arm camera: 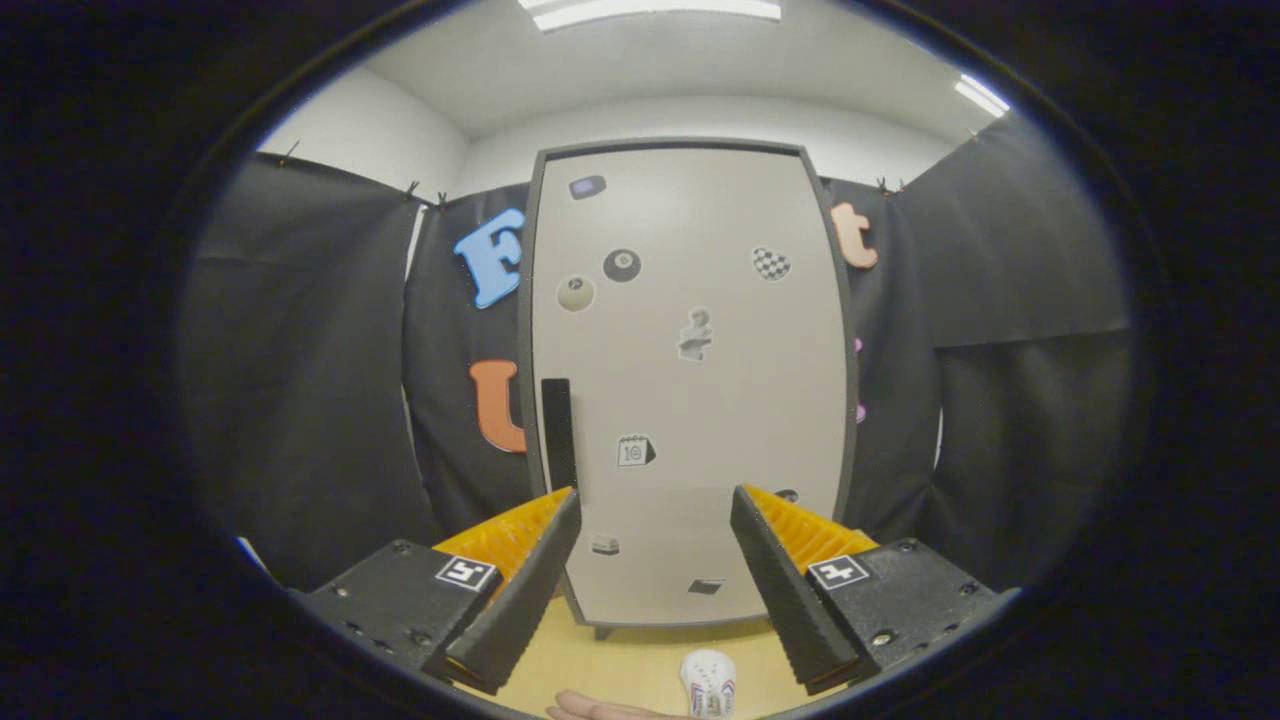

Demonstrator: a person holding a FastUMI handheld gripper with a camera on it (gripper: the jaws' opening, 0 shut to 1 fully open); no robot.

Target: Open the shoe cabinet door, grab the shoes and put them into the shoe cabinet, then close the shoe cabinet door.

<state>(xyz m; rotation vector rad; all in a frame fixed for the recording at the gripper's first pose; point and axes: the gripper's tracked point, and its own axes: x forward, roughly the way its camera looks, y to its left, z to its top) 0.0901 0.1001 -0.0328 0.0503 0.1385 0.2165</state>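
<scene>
Gripper view: gripper (pixel 655 500) fingers spread wide, holding nothing. Shoe cabinet (pixel 690 390) at 12 o'clock beyond fingers, door (pixel 700 400) shut (stickers scattered on it), dark handle (pixel 557 432) at 11. Shoe (pixel 709 682) at 6 on wooden floor (pixel 630 660), between fingers.

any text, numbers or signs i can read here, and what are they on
"10": on the calendar sticker on the cabinet door.
"8", probably: on the black ball sticker; too small to be sure.
Other stickers on the door: pictures only or too blurred.
Shoe markings: too small to read.
Gripper open, nothing between its fingers.
</scene>
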